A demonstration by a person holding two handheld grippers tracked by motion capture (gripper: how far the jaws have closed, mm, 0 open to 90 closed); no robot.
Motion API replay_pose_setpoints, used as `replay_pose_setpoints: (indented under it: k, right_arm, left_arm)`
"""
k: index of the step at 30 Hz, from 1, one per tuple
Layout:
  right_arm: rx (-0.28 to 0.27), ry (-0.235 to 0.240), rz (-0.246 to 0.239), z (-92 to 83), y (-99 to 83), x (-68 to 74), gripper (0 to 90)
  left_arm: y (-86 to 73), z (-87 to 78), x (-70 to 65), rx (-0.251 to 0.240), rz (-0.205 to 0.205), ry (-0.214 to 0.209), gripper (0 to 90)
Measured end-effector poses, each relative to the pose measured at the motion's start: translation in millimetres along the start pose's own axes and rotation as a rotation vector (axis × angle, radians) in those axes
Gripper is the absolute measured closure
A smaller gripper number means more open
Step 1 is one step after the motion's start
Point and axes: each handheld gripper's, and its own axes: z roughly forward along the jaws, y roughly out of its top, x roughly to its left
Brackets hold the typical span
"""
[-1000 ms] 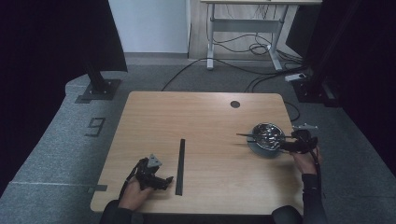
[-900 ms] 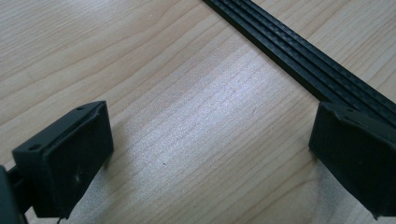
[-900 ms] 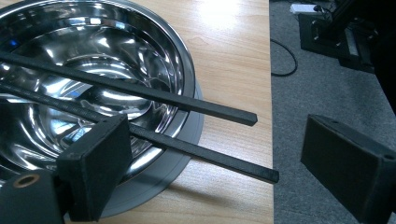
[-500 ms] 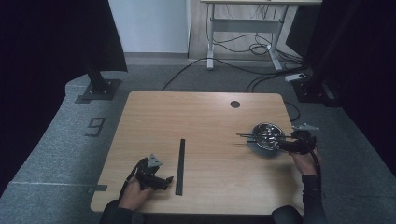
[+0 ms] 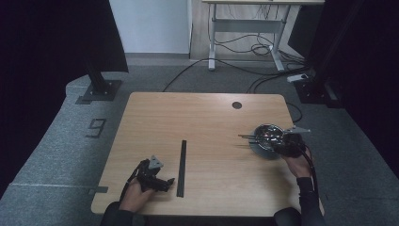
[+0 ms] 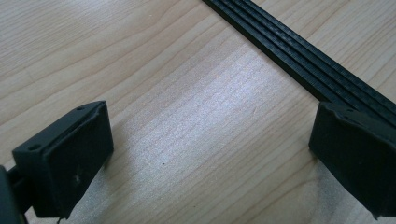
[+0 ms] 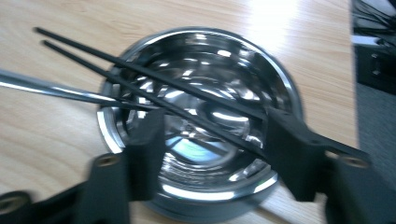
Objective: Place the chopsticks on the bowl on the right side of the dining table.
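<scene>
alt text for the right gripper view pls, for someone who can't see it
A shiny metal bowl sits on a wooden table, with two black chopsticks and a metal utensil handle sticking out over its rim. The right gripper reaches over the bowl, its jaws just closing around the chopsticks, part-way shut and blurred.

Light wood table (image 5: 202, 117) with a round black cable hole (image 5: 236, 105) near its far edge, and a long black ribbed strip (image 5: 181, 167) lying flat left of centre. Grey carpet (image 5: 70, 141) all round, with a "9" marker (image 5: 96, 127) off the table's left side. Behind: black stand base (image 5: 99, 89), a desk frame (image 5: 244, 33), loose cables (image 5: 254, 47) on the floor.
</scene>
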Motion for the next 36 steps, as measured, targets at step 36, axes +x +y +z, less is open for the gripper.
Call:
replay_pose_setpoints:
  k: [36]
  right_arm:
    - [0.005, 0.022, -0.087, 20.2, -1.8, 13.7, 56.7]
  left_arm:
    - [0.0, 0.0, 0.0, 0.000, 0.000, 0.000, 0.0]
